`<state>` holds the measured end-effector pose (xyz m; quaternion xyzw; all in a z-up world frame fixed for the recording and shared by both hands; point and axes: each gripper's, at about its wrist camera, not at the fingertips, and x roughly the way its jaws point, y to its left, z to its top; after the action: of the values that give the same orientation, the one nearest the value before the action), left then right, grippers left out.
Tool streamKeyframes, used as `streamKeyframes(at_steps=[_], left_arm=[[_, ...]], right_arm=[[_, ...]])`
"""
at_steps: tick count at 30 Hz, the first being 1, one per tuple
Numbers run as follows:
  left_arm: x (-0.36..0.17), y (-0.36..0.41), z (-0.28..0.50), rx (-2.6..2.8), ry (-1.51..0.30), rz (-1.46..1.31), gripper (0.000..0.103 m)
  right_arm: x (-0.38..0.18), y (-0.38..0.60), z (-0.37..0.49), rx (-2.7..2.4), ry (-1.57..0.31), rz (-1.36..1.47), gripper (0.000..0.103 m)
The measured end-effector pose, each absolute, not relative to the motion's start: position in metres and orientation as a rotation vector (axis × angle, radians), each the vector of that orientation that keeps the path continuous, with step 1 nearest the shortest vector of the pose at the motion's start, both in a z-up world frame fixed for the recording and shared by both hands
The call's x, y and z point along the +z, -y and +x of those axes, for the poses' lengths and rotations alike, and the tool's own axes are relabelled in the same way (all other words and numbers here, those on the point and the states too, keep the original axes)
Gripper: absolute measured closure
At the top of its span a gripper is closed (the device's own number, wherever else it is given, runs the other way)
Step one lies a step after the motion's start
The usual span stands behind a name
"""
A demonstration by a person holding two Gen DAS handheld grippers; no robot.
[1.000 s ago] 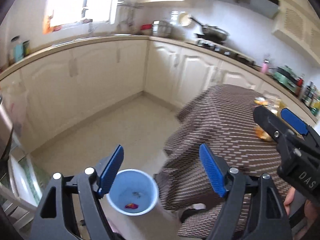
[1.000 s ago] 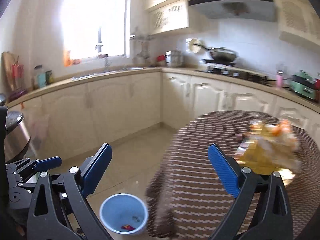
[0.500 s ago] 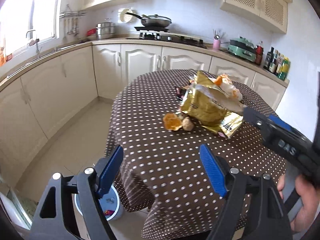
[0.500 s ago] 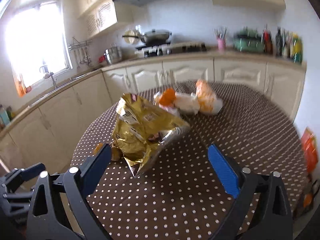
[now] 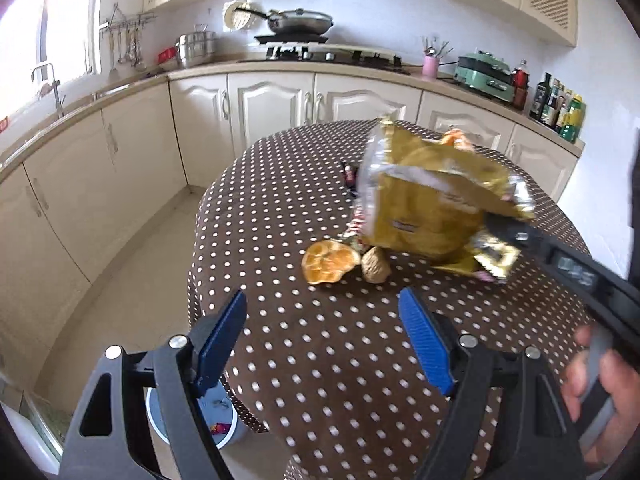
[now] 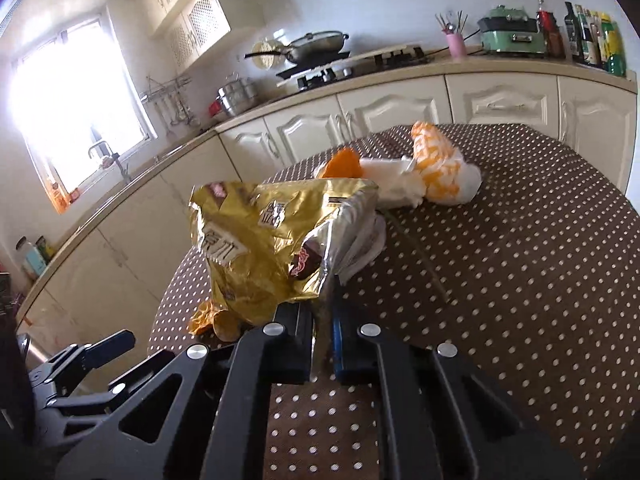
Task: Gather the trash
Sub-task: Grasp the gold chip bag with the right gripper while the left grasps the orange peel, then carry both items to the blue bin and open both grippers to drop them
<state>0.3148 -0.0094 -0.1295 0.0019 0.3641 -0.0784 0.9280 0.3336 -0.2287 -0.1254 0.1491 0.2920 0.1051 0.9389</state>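
In a cream-cabinet kitchen, a polka-dot bench (image 5: 280, 240) carries orange peel (image 5: 329, 266); the right tool (image 6: 324, 320) clamps a gold snack bag (image 6: 264, 252) above it, while the left tool (image 5: 324, 340) hovers spread wide, empty.

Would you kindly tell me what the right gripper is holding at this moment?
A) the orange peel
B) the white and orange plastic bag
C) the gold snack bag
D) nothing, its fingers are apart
C: in the right wrist view the right gripper has its fingers pressed together on a corner of the gold snack bag, which is lifted clear of the polka-dot table.
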Motion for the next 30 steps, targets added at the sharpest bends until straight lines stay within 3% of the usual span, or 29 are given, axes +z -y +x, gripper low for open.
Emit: streamKeyframes(at_steps=[6,10,17,20,30], left_arm=[[-0.141,0.009,0.339,-0.148,-0.788,0.022,0.027],[-0.150,0.013,0.356,-0.141,-0.834,0.042,0.041],[-0.151,0.023,0.376,-0.158,-0.831,0.072,0.049],[-0.151,0.025,0.380,-0.151,-0.821,0.091,0.072],[-0.140,-0.001,0.357,-0.194,-0.781,-0.041,0.072]], right_arm=[[-0.120,0.238,0.336,0.209,-0.564,0.345,0.098],[-0.118,0.237,0.340,0.218,-0.563,0.353,0.098],[-0.119,0.239,0.345,0.219,-0.571,0.365,0.098],[-0.119,0.240,0.345,0.220,-0.570,0.364,0.098],[-0.106,0.231,0.332,0.214,-0.525,0.334,0.098]])
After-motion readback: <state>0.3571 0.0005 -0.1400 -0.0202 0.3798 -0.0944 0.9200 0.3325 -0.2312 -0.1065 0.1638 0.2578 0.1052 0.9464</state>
